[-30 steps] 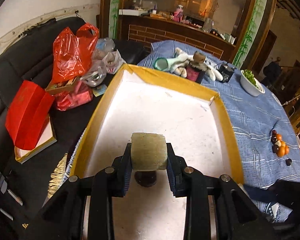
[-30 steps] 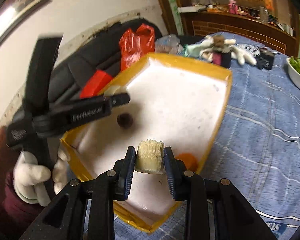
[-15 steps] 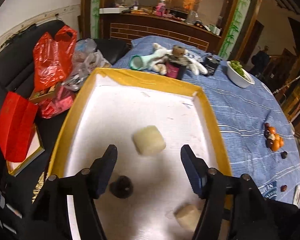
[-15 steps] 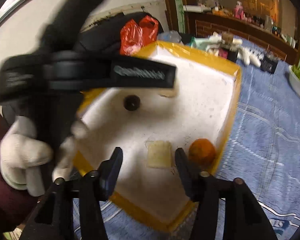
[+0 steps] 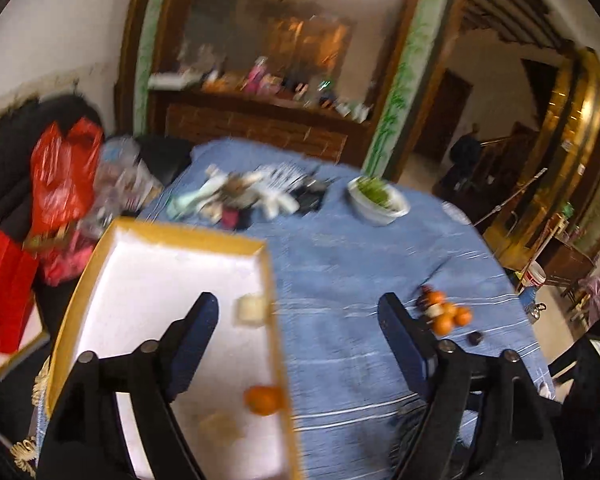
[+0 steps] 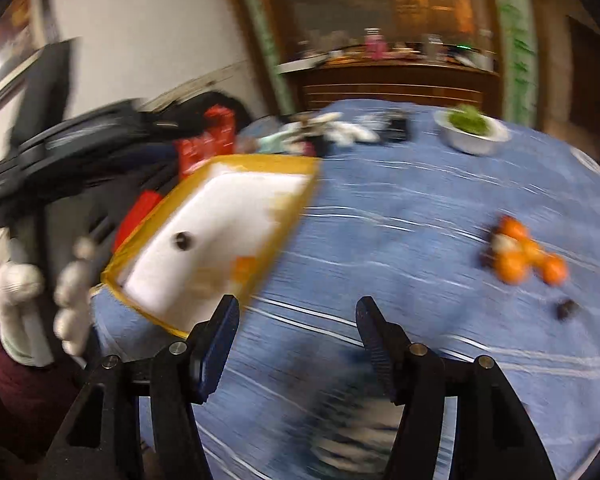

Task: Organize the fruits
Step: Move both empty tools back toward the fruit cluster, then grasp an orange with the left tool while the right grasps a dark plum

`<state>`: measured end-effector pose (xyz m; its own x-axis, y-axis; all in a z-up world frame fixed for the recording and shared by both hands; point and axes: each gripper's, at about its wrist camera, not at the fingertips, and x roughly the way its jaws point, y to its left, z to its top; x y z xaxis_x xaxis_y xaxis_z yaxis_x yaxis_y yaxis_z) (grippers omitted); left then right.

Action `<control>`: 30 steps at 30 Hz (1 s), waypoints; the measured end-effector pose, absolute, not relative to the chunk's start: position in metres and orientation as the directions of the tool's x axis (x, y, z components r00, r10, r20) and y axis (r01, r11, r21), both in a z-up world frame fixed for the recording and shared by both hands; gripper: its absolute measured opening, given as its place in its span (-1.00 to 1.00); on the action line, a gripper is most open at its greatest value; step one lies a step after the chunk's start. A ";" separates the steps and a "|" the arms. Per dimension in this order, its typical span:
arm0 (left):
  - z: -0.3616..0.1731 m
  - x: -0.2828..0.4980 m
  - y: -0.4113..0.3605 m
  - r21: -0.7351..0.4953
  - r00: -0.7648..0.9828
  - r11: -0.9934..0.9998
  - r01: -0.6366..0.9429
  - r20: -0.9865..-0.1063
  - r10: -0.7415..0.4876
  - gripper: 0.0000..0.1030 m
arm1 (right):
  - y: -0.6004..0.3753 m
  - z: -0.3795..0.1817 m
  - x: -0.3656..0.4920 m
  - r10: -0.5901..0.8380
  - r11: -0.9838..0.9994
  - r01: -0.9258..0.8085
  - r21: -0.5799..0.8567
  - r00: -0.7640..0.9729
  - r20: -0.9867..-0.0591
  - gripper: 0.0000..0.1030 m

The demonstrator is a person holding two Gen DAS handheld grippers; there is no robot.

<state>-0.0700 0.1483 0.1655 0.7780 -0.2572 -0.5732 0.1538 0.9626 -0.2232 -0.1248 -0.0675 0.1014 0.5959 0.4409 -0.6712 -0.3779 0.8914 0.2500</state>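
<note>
While blur hides any writing, both grippers (image 5: 298, 328) (image 6: 298, 330) gape.

Shallow rectangular tray with yellow rim and white floor (image 5: 100, 264), flat on the blue striped tablecloth. Contents: one pale cream block-shaped piece (image 5: 251, 309) just inside the right rim; one round orange fruit (image 5: 263, 400) against the same rim, nearer the camera; one blurred pale piece (image 5: 220, 426) beside the orange; one small dark round fruit (image 6: 183, 239) alone on the white floor. Loose on the cloth, well apart from the tray: cluster of small orange and dark fruits (image 5: 444, 314), touching one another; single dark fruit (image 5: 475, 337) just beside the cluster.
</note>
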 end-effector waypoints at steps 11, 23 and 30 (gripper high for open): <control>0.137 -0.053 -0.009 -0.148 0.658 0.910 0.387 -0.647 -0.385 1.00 | -0.296 0.088 -0.120 0.164 0.960 0.057 0.274 0.677 -0.717 0.27; 0.037 0.011 -0.098 -0.123 0.450 0.883 0.454 -0.824 -0.346 -0.01 | -0.282 0.029 -0.037 0.214 0.964 0.002 0.264 0.583 -0.784 0.26; 0.018 0.021 -0.138 0.070 0.515 0.832 0.551 -0.813 -0.272 -0.01 | -0.271 0.015 -0.026 0.213 0.971 -0.030 0.239 0.571 -0.793 0.16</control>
